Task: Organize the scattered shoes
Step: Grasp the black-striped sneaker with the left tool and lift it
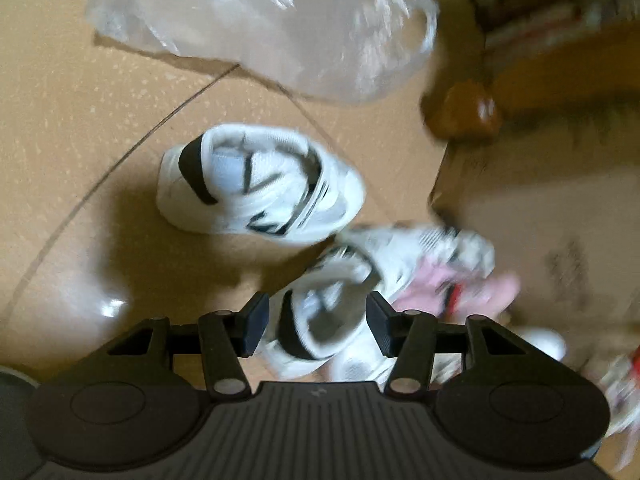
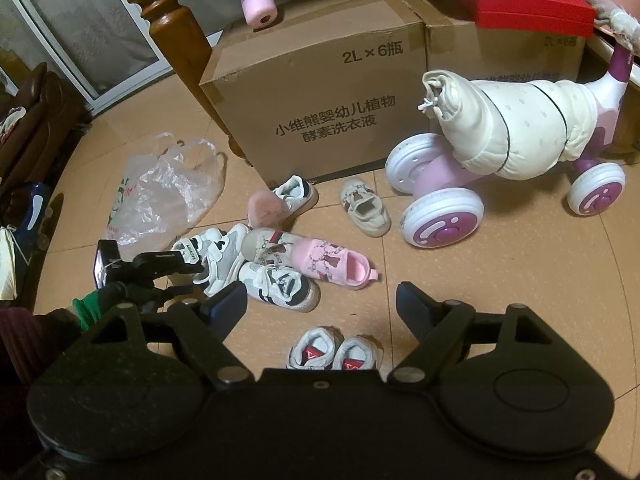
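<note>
My left gripper (image 1: pixel 316 326) hangs over a white sneaker (image 1: pixel 324 336) on the floor (image 1: pixel 80 120). Its fingers are apart, one on each side of the heel; I cannot see the pads pressing on it, and blur hides the contact. A second white sneaker (image 1: pixel 260 184) lies just beyond it, heel towards me. A pink shoe (image 1: pixel 460 284) lies to the right against the pile.

My right gripper (image 2: pixel 320 308) hangs wide apart with nothing between its fingers. Below it a pair (image 2: pixel 334 352) with red tongues stands side by side. Farther off is the heap: the pink shoe (image 2: pixel 332 260), a grey-white sneaker (image 2: pixel 280 284), another (image 2: pixel 216 252) under my left gripper (image 2: pixel 160 272), a fluffy pink slipper (image 2: pixel 266 208), a white shoe (image 2: pixel 296 192) touching the box, and a cream shoe (image 2: pixel 366 208) lying apart.

Containers: a cardboard box (image 2: pixel 320 92), closed, with a pink roll (image 2: pixel 260 10) on top; a second box (image 2: pixel 500 52) beside it under a red tray (image 2: pixel 532 14); a crumpled plastic bag (image 2: pixel 160 196), contents unclear. A ride-on toy (image 2: pixel 500 140) stands to the right.
</note>
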`<state>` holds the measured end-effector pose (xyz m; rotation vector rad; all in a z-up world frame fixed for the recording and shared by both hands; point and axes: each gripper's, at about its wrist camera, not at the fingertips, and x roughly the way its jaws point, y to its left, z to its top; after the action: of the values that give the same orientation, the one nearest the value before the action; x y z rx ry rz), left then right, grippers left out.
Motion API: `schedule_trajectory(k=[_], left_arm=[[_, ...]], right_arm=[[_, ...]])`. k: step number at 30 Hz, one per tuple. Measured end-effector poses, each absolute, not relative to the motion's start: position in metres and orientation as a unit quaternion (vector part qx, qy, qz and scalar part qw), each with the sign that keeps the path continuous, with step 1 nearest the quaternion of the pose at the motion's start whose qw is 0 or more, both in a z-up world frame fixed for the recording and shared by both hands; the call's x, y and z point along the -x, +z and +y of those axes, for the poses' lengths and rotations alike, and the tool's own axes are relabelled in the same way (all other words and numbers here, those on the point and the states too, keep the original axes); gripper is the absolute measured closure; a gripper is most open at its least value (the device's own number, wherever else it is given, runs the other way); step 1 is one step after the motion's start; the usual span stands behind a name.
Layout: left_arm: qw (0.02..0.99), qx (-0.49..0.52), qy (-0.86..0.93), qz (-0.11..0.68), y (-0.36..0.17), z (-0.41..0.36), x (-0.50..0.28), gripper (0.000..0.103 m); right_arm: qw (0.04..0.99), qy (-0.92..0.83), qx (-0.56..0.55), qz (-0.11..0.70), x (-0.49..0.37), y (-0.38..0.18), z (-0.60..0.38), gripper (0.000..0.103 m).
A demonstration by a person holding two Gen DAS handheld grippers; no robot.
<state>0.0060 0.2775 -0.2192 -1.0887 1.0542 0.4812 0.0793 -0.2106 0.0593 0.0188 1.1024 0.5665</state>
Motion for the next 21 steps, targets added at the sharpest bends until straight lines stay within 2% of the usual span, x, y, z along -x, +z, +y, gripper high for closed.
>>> schedule_trajectory(k=[9, 10, 11, 14, 19, 21], left_arm=[[0.693, 0.453, 0.231, 0.511, -0.245, 0.269, -0.019, 0.05], [0.692, 0.449, 0.229, 0.517, -0.247, 0.268, -0.02, 0.068], [0.697, 0.432, 0.22, 0.529, -0.247, 0.265, -0.023, 0.077], [0.708, 0.389, 0.196, 0.556, -0.246, 0.257, -0.029, 0.087], [0.735, 0.306, 0.152, 0.586, -0.227, 0.248, -0.03, 0.089], [0.758, 0.192, 0.086, 0.617, -0.21, 0.23, -0.035, 0.089]], right_arm=[[0.812, 0.252, -0.008, 0.526, -0.083, 0.051, -0.218, 0.02], [0.813, 0.252, -0.008, 0.525, -0.083, 0.051, -0.218, 0.02], [0.813, 0.252, -0.009, 0.524, -0.083, 0.052, -0.219, 0.02], [0.816, 0.255, -0.011, 0.518, -0.082, 0.058, -0.219, 0.02], [0.826, 0.263, -0.018, 0.498, -0.077, 0.074, -0.221, 0.02], [0.83, 0.265, -0.023, 0.491, -0.075, 0.08, -0.223, 0.02]])
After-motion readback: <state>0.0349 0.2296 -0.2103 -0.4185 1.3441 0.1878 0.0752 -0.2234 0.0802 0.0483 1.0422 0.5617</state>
